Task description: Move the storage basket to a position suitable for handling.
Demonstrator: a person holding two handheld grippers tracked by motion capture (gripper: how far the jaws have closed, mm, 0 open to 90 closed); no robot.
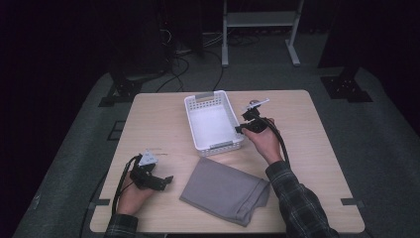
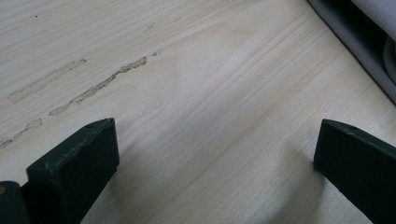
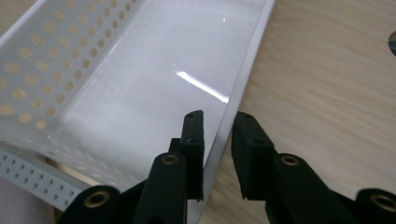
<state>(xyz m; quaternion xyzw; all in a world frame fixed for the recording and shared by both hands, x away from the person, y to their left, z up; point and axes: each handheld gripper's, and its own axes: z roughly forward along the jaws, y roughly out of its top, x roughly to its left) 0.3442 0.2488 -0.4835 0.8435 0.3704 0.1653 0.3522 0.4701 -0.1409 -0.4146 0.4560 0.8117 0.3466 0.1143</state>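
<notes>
Right gripper view: the right gripper (image 3: 218, 140) straddles the near side wall of the white basket (image 3: 93, 84) — 1 jaw inside, 1 outside, the rim between them. There is a sliver of gap at the outer jaw, so I cannot tell if the pads press yet. From above, the basket (image 1: 198, 106) sits mid-table, the right gripper (image 1: 246, 128) at its right wall. The left gripper (image 1: 163, 181) rests near the front left, jaws spread wide over bare wood — the grey cloth (image 1: 225, 191) just beside it.
</notes>
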